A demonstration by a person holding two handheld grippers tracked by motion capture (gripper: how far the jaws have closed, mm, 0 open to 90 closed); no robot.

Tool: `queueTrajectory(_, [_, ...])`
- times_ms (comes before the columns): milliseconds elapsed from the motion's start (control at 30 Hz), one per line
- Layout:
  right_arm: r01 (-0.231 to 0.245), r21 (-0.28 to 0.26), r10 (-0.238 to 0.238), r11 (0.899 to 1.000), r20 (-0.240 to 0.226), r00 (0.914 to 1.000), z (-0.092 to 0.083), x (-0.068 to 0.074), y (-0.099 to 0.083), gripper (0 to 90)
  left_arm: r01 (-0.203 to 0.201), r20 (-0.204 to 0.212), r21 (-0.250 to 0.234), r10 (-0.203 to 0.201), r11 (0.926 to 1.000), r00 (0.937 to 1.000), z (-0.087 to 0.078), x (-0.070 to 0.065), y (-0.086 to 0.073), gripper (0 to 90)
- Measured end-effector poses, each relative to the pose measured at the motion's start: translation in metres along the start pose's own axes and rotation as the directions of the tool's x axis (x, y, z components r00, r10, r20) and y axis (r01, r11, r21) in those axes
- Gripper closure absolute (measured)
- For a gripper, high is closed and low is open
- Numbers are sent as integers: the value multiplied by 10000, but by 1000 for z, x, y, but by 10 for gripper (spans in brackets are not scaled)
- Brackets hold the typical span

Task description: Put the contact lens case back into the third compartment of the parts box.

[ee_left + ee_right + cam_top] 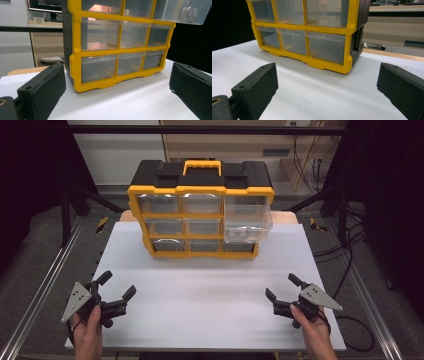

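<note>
A: Drawer [248, 220] sticks out of the organizer's [200, 215] top-right slot. Your left gripper [116, 290] and right gripper [281, 291] sit well in front of it, both released.

B: Looks light, slick, brittle plastic. Push its front face squarely.

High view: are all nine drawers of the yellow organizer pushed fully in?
No. The top right drawer is pulled out from the organizer, hanging forward over the row below, while the others sit flush.

My hands are bare, no sleeves. Each grips black tongs: the left gripper [115, 286] and right gripper [281, 286] both have two blocky matte jaws with small screw holes and a grey three-cornered plate dotted with holes.
</note>
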State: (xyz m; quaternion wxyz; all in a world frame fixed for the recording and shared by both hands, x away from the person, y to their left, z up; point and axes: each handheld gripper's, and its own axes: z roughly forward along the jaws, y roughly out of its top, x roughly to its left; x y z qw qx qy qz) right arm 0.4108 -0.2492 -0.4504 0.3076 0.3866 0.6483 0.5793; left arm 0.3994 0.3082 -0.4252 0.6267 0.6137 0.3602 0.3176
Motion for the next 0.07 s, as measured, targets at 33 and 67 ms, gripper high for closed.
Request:
queueTrajectory(33, [0, 0, 0, 10000, 0, 10000, 0, 0, 0, 38, 0, 0, 0, 0, 10000, 10000, 0, 0, 0, 5])
queueTrajectory(67, [-5, 17, 5, 10000, 2, 10000, 1, 1, 0, 38, -20, 14, 15, 20, 10000, 10000, 0, 0, 0, 5])
